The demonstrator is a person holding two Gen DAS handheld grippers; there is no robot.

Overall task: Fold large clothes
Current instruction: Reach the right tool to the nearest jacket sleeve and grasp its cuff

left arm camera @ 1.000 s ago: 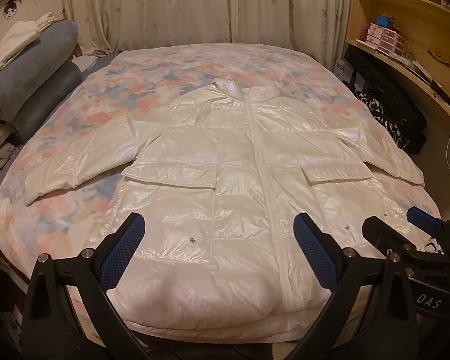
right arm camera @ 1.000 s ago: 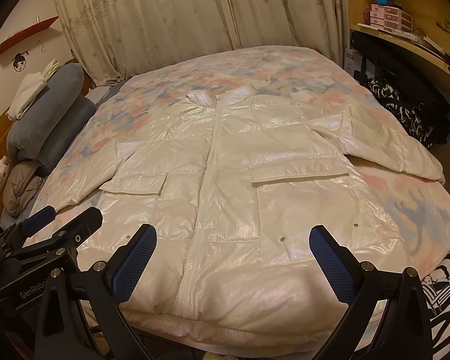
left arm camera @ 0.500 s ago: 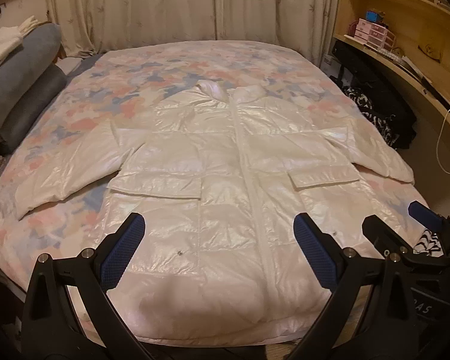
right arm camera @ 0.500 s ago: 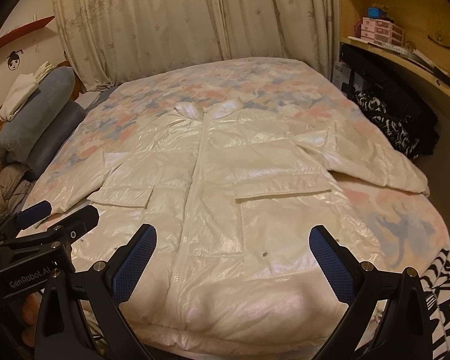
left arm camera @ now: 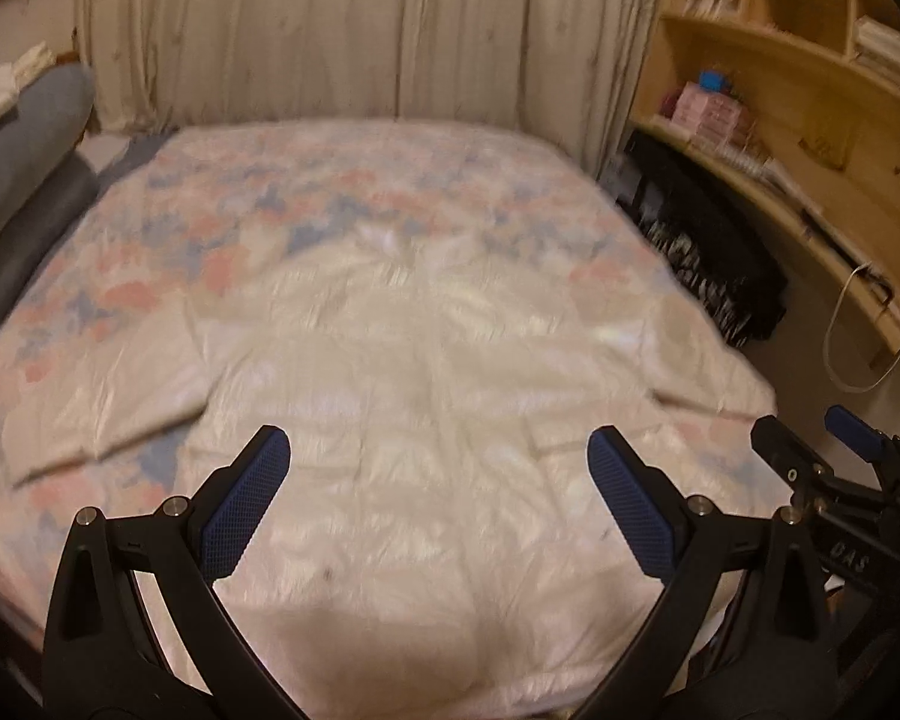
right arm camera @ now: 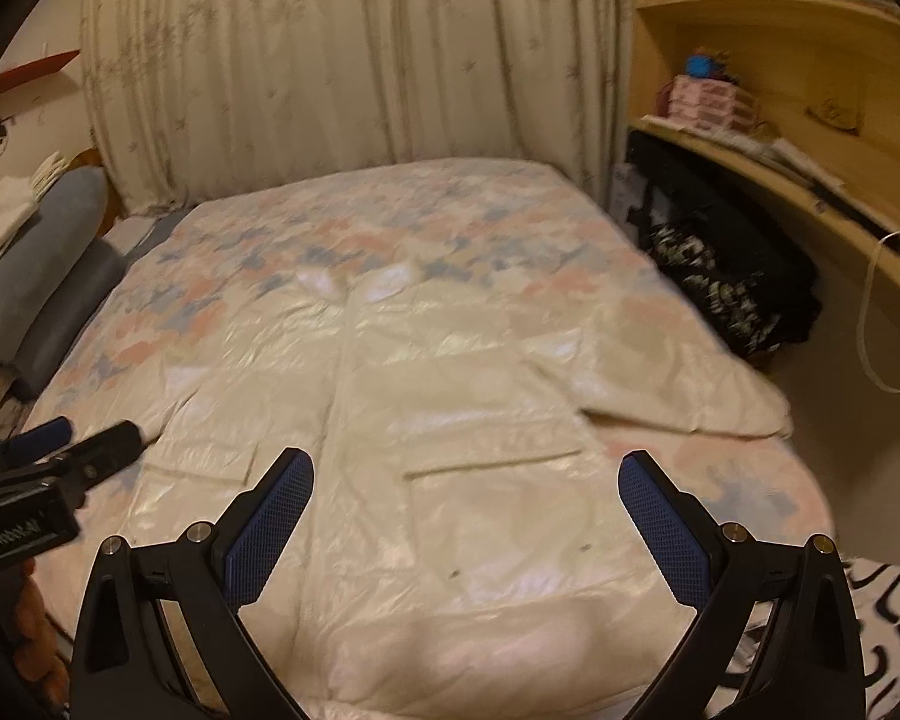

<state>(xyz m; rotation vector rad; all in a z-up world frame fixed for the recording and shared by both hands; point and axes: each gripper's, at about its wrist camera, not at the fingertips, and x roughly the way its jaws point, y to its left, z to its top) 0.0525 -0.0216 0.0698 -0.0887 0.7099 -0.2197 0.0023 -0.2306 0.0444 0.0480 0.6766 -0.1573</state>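
1. A bed [left arm camera: 390, 180] with a pastel patterned cover is seen filling most of both views; curtains [right arm camera: 342, 60] hang behind its far edge.
2. A white puffer jacket [left arm camera: 438, 372] is laid flat and face up on the bed, collar toward the curtains, sleeves spread to either side, hem at the near edge.
3. Bare cover is left beyond the collar and beside both sleeves.
4. Wooden shelves [left arm camera: 798, 96] stand along the right, with a dark bundle [right arm camera: 726, 276] below.
5. The left gripper [left arm camera: 438, 480] is held above the hem, jaws spread wide and empty.
6. The right gripper [right arm camera: 465, 504] is held likewise, just beside it.
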